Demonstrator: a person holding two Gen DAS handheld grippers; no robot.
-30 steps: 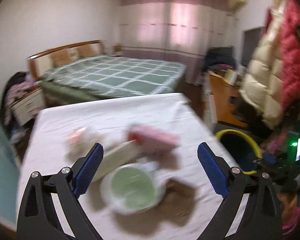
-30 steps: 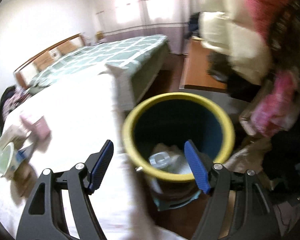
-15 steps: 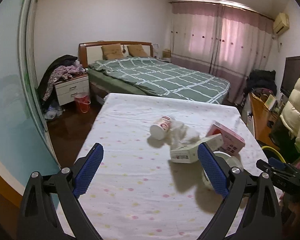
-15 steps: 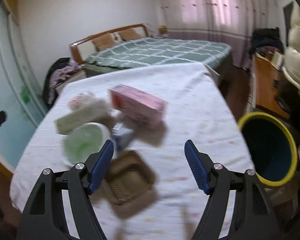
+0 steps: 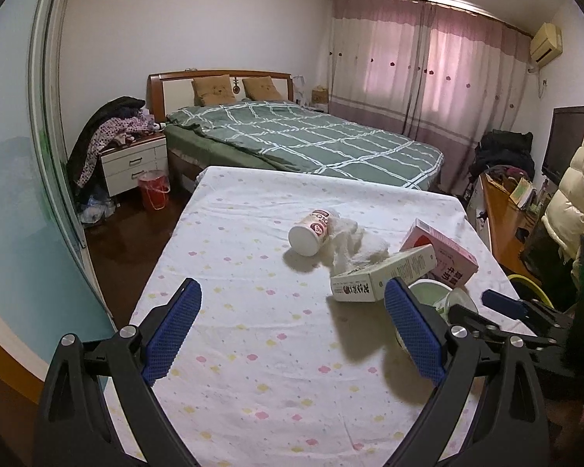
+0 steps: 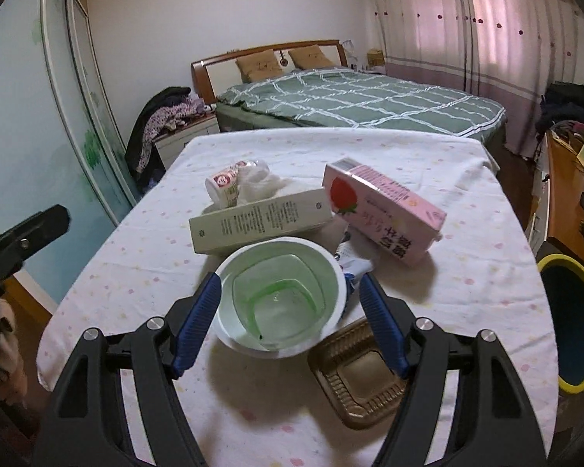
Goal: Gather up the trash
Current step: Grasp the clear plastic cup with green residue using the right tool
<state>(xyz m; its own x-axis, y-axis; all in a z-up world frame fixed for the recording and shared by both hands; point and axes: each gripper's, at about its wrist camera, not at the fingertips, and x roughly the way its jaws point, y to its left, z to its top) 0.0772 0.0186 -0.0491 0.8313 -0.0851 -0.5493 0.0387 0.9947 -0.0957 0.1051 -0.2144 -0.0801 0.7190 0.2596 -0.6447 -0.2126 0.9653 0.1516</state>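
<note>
1. Straddling the white bowl (image 6: 278,295), the right tool (image 6: 290,323) has one blue pad just off the rim on each side; the pads do not appear to press on it, so I read the tool as open around the bowl, not gripping it.
2. The bowl sits on the table (image 6: 136,272) at the near end of the litter heap, straight ahead of and below the right tool, with a clear green-tinted cup nested inside it.
3. Just beyond the bowl lies the long white carton (image 6: 259,222), its long axis running across the view from left to right, and the pink box (image 6: 385,214) slants away to the right.
4. The brown tray (image 6: 360,373) lies beside the bowl, partly under the tool's right finger.
5. The yellow-rimmed bin (image 6: 572,323) stands on the floor off the table's right edge, so a lifted piece would need to swing right.
6. The left tool (image 5: 292,334) hangs open and empty over bare tablecloth; the heap lies ahead and to its right, the tipped paper cup (image 5: 311,229) and crumpled tissue (image 5: 354,239) farther off.
7. The right hand is the nearer one to the bowl, angled downward toward it; closing seems the likely next step.
</note>
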